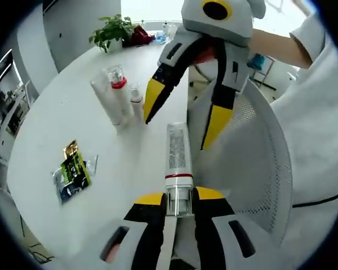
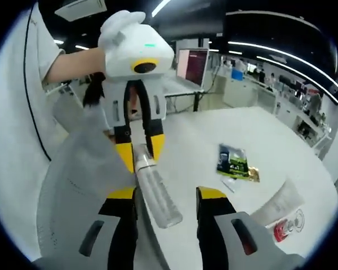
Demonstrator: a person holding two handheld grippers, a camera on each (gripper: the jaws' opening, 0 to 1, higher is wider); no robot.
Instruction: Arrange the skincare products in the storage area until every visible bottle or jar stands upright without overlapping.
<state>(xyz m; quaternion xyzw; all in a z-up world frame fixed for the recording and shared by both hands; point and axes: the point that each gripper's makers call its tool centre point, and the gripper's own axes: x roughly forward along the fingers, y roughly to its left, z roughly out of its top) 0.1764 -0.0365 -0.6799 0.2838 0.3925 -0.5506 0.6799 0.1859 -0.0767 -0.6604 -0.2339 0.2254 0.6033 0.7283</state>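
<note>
Left tongs (image 1: pixel 179 198) grip one tube (image 1: pixel 177 157); three bottles (image 1: pixel 119 97) stand on table (image 1: pixel 56 112).

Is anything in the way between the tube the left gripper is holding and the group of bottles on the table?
Yes. The right gripper, jaws open, hangs over the table edge between the held tube and the standing bottles. The left gripper clamps the tube's cap end.

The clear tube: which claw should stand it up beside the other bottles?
Left, probably. The left claw is shut on the clear tube at its cap end. The right claw is open, its tips astride the tube's far end, not gripping. The bottles stand ahead of the left claw on the white table.
</note>
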